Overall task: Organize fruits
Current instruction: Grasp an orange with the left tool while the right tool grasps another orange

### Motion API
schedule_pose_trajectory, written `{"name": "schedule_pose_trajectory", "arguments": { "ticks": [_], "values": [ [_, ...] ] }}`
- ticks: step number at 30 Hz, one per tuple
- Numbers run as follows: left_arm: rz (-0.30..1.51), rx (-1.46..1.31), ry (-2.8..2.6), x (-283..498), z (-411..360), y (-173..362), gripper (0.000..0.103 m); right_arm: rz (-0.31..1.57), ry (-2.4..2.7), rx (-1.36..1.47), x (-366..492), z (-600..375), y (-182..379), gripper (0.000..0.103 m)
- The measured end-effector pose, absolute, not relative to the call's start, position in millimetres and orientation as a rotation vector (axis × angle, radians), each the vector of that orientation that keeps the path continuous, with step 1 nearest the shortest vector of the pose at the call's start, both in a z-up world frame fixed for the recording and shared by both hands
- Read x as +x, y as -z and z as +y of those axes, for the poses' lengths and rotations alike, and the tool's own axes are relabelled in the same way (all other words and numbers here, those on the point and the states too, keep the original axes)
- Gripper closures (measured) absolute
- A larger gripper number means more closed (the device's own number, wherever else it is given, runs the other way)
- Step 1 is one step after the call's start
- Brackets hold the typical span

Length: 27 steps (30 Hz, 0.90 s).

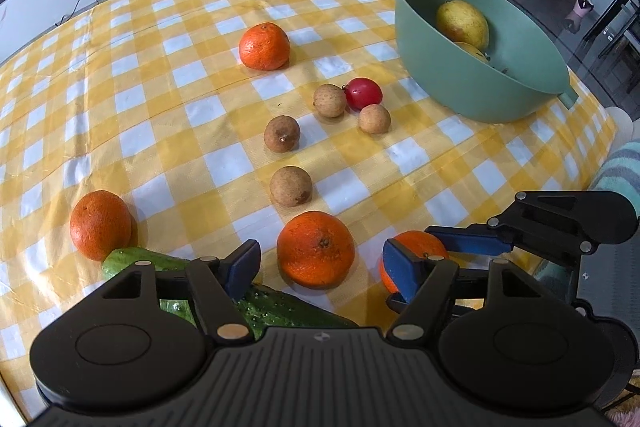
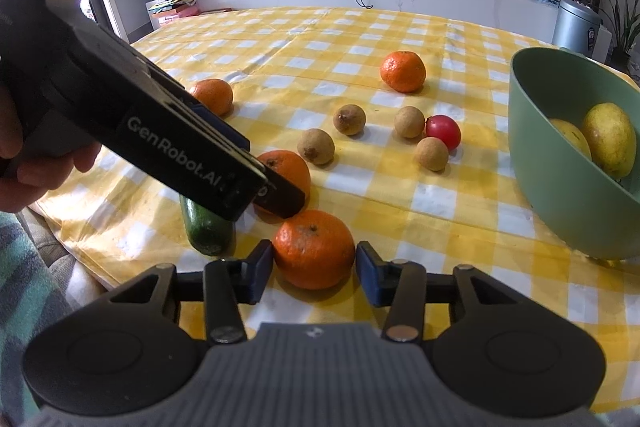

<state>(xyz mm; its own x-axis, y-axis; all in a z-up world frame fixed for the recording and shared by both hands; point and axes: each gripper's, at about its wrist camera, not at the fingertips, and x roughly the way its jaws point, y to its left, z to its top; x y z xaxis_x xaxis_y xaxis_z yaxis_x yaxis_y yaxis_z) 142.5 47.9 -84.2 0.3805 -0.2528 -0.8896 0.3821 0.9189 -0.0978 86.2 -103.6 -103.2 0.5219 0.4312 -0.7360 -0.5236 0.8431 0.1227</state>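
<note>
Right gripper [image 2: 314,265] pads bracketing an orange [image 2: 314,249] on the counter [image 2: 400,195], contact unclear, left gripper [image 1: 318,265] released over another orange [image 1: 316,249], green bowl [image 2: 560,195] nearby

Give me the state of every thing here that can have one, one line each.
Left claw: open, empty.
Right claw: pads flank an orange; grip unclear.
Green bowl: upright, holding yellow fruits.
Cucumber: lying flat on the cloth.
</note>
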Motion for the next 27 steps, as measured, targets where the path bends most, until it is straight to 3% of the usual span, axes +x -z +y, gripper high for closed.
{"name": "schedule_pose_trajectory", "arguments": {
  "ticks": [20, 24, 27],
  "values": [
    [1.114, 0.097, 0.45, 142.2, 50.0, 84.0, 0.015, 0.856, -0.557, -0.096, 88.3, -107.8, 103.0, 0.061],
    [1.119, 0.147, 0.427, 139.4, 50.6, 86.8, 0.027, 0.859, -0.53, -0.112, 87.3, -108.3, 102.2, 0.061],
    [1.113, 0.157, 0.418, 139.5, 48.8, 87.6, 0.027, 0.871, -0.52, -0.087, 88.7, -112.9, 101.8, 0.061]
  ]
}}
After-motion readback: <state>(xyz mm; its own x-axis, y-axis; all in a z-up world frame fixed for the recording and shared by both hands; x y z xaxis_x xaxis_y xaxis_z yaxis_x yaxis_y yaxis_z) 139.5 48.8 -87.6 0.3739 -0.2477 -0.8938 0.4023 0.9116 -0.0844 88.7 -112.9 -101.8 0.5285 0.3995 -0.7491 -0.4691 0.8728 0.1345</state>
